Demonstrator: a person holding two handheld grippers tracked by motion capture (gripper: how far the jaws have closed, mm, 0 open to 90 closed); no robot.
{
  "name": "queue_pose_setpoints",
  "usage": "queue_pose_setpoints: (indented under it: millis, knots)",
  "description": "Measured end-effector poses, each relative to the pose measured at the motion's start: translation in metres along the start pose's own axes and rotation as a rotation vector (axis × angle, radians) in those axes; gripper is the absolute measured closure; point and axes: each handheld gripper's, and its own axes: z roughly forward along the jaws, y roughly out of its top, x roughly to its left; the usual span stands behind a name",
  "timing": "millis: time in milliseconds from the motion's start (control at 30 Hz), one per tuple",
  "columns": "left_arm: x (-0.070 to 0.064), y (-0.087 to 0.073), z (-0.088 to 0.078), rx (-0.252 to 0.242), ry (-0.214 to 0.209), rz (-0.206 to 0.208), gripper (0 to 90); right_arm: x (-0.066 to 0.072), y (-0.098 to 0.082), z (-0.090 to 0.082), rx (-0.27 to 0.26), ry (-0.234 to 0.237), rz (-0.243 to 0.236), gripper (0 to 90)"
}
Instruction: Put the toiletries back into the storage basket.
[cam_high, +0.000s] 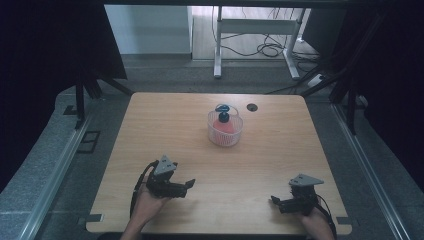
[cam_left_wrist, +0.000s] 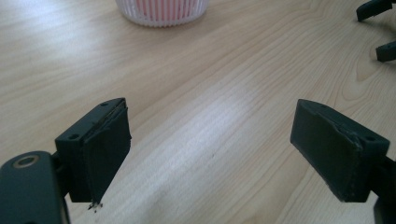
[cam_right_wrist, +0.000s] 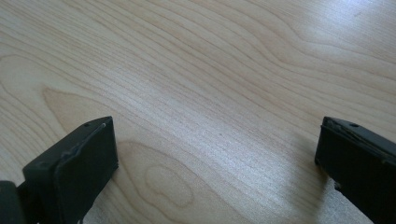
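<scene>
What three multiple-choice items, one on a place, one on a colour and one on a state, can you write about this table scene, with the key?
1. Where does the white basket stand?
A. far half of the table, near the middle
B. at the near left corner
C. on the floor

2. What colour is the thing lying in the basket's bottom?
A. green
B. red
C. yellow

3. How do the jaws of the left hand-held gripper stand?
A. shut on the basket
B. shut on nothing
C. open, with nothing between

Key: 1 A, the high view shows it beyond both grippers; 2 B, red shows through the white ribs; 3 C, bare wooden table lies between the jaws.
</scene>
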Motion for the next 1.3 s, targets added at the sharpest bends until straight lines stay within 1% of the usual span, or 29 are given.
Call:
queue_pose_setpoints:
  millis: [200,433,533,633,667,800,967,1033,1300]
  knots:
    - [0.0,-0.009,-0.001,0.001,-0.001,-0.013,12.0,0.0,0.0,0.0,0.0,0.0,0.0,0.0]
    - [-0.003,-0.024,0.0,0.019,-0.001,-0.013,11.9,0.0,0.0,0.0,-0.001,0.0,0.0,0.0]
    - [-0.003,-0.028,0.001,0.024,-0.001,-0.017,11.9,0.0,0.0,0.0,-0.001,0.0,0.0,0.0]
    - [-0.004,-0.036,0.002,0.036,0.003,-0.025,11.9,0.0,0.0,0.0,-0.001,-0.001,0.0,0.0]
    - [-0.004,-0.036,0.002,0.036,0.003,-0.025,11.9,0.0,0.0,0.0,-0.001,-0.001,0.0,0.0]
    - [-0.006,-0.046,0.005,0.066,0.012,-0.027,11.9,0.0,0.0,0.0,-0.001,-0.001,0.001,0.0]
    - [-0.008,-0.056,0.009,0.112,0.038,-0.015,11.6,0.0,0.0,0.0,-0.001,-0.001,0.001,0.0]
    - [-0.009,-0.06,0.01,0.13,0.037,-0.016,11.5,0.0,0.0,0.0,-0.001,-0.001,0.0,0.0]
    - [-0.011,-0.061,0.01,0.141,0.067,-0.006,11.5,0.0,0.0,0.0,-0.002,-0.001,0.0,0.0]
